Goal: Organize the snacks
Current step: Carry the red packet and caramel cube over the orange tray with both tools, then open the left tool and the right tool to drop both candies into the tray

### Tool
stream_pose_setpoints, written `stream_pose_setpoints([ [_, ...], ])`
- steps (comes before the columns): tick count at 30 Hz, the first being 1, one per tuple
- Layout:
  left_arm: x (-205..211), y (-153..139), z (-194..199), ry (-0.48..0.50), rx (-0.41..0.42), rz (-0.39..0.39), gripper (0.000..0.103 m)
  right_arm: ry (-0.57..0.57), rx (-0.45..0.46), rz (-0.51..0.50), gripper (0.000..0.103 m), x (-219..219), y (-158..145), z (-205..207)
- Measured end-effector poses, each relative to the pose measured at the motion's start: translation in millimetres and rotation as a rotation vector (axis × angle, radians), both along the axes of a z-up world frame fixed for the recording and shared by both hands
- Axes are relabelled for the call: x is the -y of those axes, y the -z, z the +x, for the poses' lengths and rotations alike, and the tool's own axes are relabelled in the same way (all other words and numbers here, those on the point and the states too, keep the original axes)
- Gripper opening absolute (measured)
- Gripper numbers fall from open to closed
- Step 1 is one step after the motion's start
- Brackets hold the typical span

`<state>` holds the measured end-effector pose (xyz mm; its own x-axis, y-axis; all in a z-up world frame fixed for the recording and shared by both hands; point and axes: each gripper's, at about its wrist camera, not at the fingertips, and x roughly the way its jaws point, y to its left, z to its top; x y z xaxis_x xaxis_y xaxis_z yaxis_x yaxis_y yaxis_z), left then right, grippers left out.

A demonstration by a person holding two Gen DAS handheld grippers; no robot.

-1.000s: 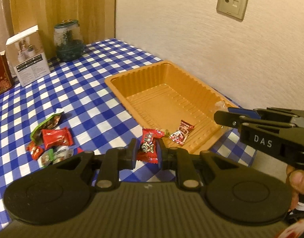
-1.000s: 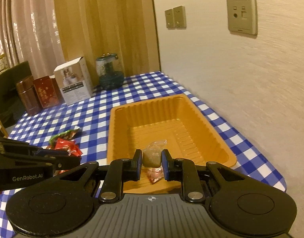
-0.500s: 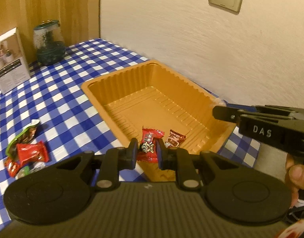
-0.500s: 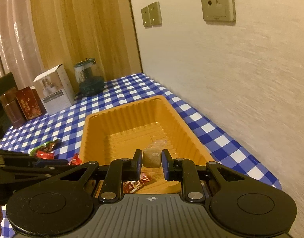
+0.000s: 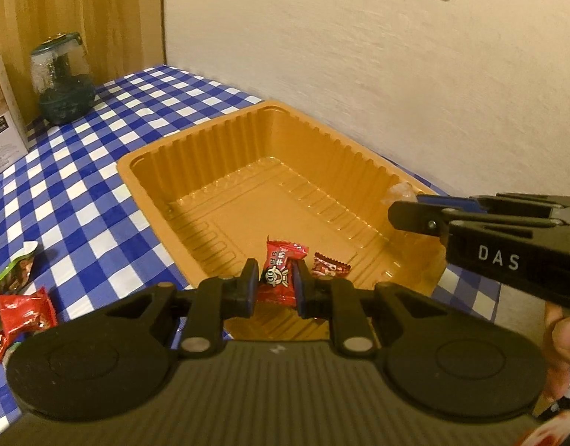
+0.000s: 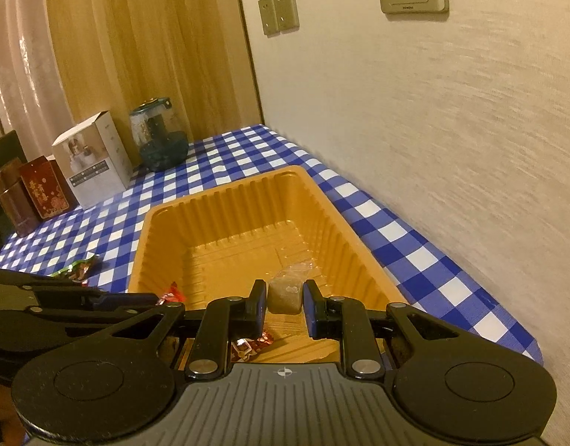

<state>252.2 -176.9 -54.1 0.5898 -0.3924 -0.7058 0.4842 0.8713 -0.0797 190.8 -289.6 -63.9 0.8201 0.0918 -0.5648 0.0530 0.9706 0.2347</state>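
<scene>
1. The left gripper (image 5: 273,285) pinches a red wrapped candy (image 5: 281,277) between its 2 blue-padded fingers and hangs over the near end of an orange plastic tray (image 5: 196,156).

2. The right gripper (image 6: 284,299) is clamped on a brownish snack in a clear wrapper (image 6: 284,296), also above the tray's (image 6: 248,200) near end; the loose end of the clear wrapper sticks out beyond the fingertips.

3. Seen from the left wrist, the right gripper (image 5: 404,213) reaches in from the right over the tray's right rim, with part of a hand (image 5: 562,338) visible at the frame's right edge.

4. Seen from the right wrist, the left gripper (image 6: 151,299) comes in from the left, its tips over the tray's near left corner.

5. Another small red-and-white candy (image 5: 330,267) lies on the tray floor at the near end, just right of the held red candy; the rest of the tray floor is bare.

6. A cluster of loose snacks (image 5: 19,308), red and green packets, rests on the blue-and-white checked tablecloth (image 5: 80,171) left of the tray, well apart from it.

7. At the table's far end stand a glass jar (image 6: 156,137), a white box (image 6: 93,160), a red box (image 6: 43,187) and a brown tin (image 6: 12,200) in front of a wooden panel; a pale wall runs along the right.
</scene>
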Motion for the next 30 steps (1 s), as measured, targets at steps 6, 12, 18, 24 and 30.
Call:
stream_pose_setpoints([
  [6, 1.5, 0.8, 0.3, 0.0, 0.007, -0.019, 0.04, 0.006, -0.009, 0.004, 0.021, 1.3, 1.6, 0.5],
  [12, -9.9, -4.2, -3.5, -0.022, 0.017, -0.015, 0.04, 0.002, -0.008, 0.006, 0.021, -0.5, 1.6, -0.4],
  [18, -29.0, -10.6, -9.6, -0.058, 0.029, -0.015, 0.041, -0.011, 0.005, 0.006, 0.021, -4.6, 0.3, -1.4],
  [24, -47.4, -8.9, -13.3, -0.095, 0.027, -0.016, 0.041, -0.025, 0.007, 0.004, 0.021, -10.5, 0.4, 0.2],
  [30, -53.9, -5.9, -12.3, -0.111, 0.02, -0.019, 0.041, -0.031, 0.013, 0.009, 0.022, -12.7, 2.2, 1.5],
])
